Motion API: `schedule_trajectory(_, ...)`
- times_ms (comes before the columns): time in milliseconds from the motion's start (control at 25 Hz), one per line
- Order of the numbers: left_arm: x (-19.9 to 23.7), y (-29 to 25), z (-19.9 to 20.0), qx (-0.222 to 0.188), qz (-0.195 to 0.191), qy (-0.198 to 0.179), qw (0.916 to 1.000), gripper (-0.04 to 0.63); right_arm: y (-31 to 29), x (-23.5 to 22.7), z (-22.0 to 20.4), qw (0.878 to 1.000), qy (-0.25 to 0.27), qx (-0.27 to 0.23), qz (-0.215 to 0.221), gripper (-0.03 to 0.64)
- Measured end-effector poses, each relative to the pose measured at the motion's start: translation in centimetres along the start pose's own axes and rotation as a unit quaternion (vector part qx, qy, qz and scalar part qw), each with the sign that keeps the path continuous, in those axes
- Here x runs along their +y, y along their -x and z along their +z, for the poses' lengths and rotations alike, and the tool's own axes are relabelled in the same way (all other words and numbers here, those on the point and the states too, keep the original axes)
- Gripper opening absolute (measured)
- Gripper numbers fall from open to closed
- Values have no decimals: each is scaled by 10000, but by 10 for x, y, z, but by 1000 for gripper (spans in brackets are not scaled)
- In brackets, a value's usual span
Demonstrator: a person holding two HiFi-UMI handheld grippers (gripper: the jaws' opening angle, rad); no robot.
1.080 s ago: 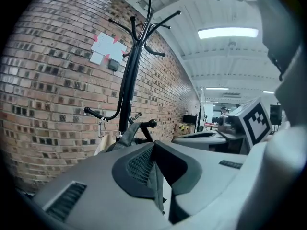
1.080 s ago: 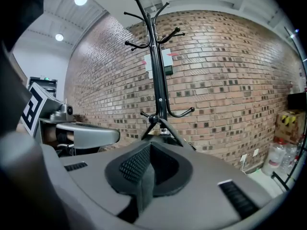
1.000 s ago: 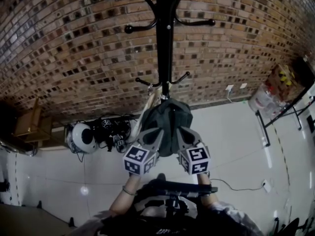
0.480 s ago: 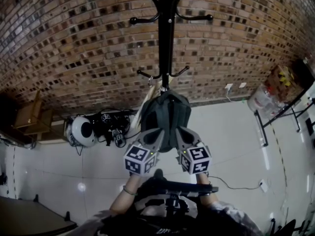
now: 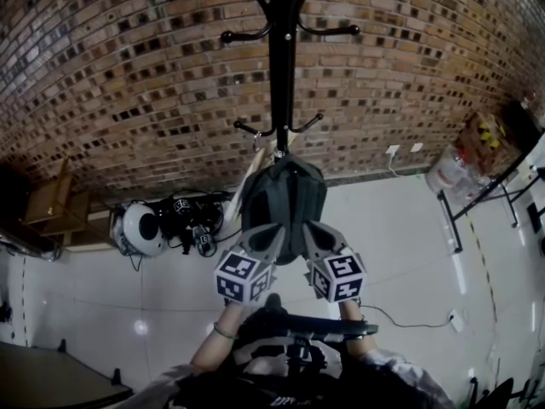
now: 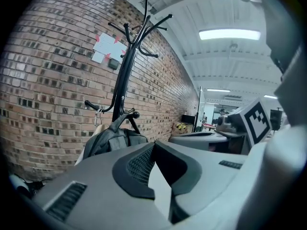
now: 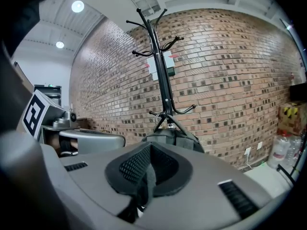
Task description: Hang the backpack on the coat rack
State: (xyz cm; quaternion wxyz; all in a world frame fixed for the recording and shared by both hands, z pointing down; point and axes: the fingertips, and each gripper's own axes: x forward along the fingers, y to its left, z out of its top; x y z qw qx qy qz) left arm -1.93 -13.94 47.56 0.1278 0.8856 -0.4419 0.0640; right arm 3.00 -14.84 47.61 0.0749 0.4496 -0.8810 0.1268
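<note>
The dark grey backpack hangs by its top loop from a low hook of the black coat rack, against the brick wall. My left gripper and right gripper sit side by side just in front of the bag's lower end, both shut with nothing seen between the pads. In the left gripper view the backpack shows past the closed left gripper, under the coat rack. In the right gripper view the backpack peeks over the closed right gripper, below the coat rack.
At the wall's foot lie a white helmet-like object, black gear and a cardboard box. To the right stand a water jug and a metal frame. A cable crosses the pale floor.
Both grippers have drawn back a little from the backpack, which stays hanging on the rack. The jaws stayed shut.
</note>
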Motion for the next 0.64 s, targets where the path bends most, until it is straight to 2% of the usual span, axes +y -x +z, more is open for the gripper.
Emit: schedule_trajectory(640,4,1,-5,54,-4,88,9999,-3,-4,5,-3,10000,35,33,76,-3)
